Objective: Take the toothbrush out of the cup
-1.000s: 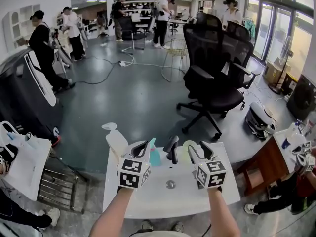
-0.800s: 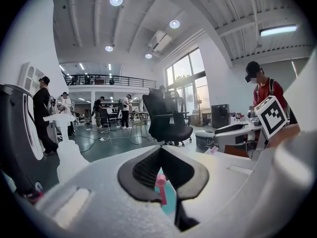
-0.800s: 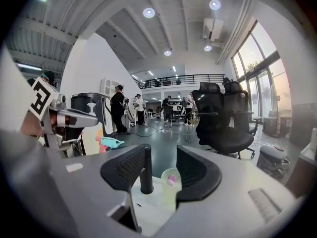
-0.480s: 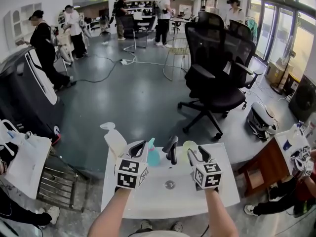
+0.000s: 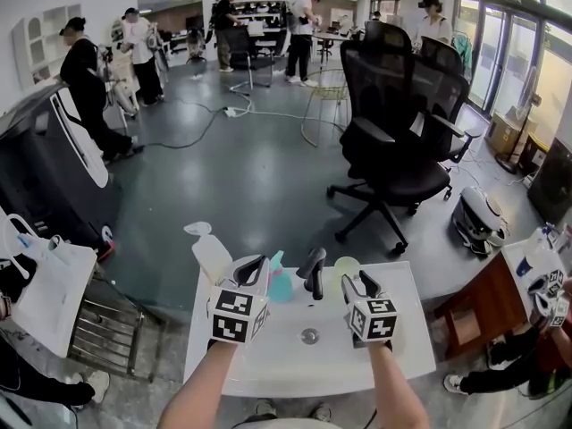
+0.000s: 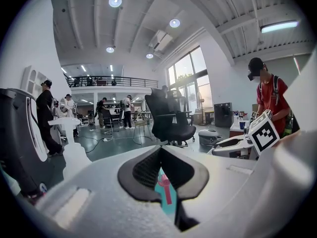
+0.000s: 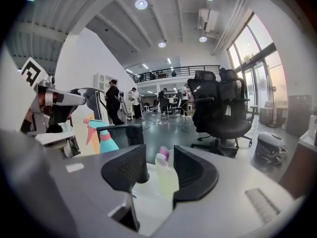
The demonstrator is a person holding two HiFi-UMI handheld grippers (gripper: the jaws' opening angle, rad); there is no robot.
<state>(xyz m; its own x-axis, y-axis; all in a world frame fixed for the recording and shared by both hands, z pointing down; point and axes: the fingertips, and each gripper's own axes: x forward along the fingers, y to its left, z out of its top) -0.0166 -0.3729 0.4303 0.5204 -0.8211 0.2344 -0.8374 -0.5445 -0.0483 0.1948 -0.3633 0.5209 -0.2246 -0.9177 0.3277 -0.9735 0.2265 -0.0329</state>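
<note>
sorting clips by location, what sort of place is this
Probably an open-plan office or lab with a mock bathroom set up in it, not a real one. A white washbasin counter stands alone on a grey concrete floor, black mesh office chairs sit just behind it, and people stand around further back.

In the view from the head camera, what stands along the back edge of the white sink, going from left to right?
white pump bottle → teal spray bottle → black faucet → pale green cup
</note>
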